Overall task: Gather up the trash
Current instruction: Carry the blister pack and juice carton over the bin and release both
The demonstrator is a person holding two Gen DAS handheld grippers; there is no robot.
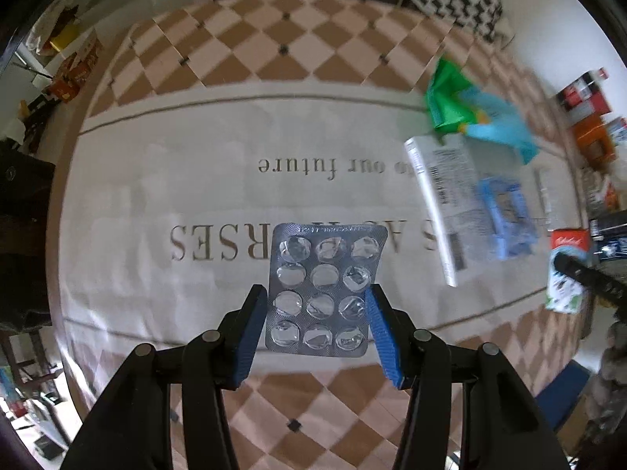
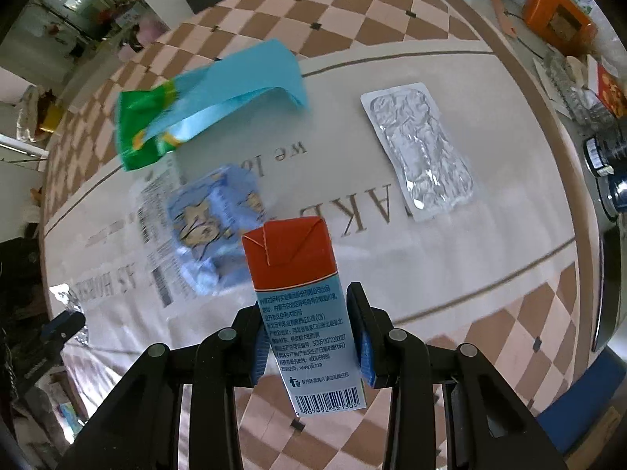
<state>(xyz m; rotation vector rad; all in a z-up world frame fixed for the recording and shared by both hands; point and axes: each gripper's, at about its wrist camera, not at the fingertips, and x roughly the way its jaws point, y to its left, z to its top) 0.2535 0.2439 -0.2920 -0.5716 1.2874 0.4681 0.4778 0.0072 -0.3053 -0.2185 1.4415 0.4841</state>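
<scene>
A: While both cameras look down at a surface (image 1: 219,203) covered by a cloth with a checked border and pale printed lettering, what is each hand holding?

B: The left hand-held gripper (image 1: 318,305) has its blue fingers (image 1: 382,337) closed against the two long edges of a silver pill sheet (image 1: 323,290), whose bubbles look empty and crushed. The sheet sticks out forward, above the cloth.

A: And the other side?

B: The right hand-held gripper (image 2: 309,325) is clamped on a small drink carton (image 2: 301,305), gripping its two sides. The carton has an orange-red top and a pale blue body with small print and a barcode, and it points away from the camera, tilted slightly.

A: What trash lies on the cloth?

B: In the right view, a green and light blue wrapper (image 2: 207,105) lies far left, blurred. Nearer, a crumpled blue and white packet (image 2: 211,227) rests partly over a printed white paper (image 2: 156,211). Far right sits a flat foil tray (image 2: 419,149), well apart from the rest.

A: Does the left view show these too?

B: It shows the wrapper, paper and packet grouped at the right, all blurred, with the carton (image 1: 566,270) at the right edge.
</scene>
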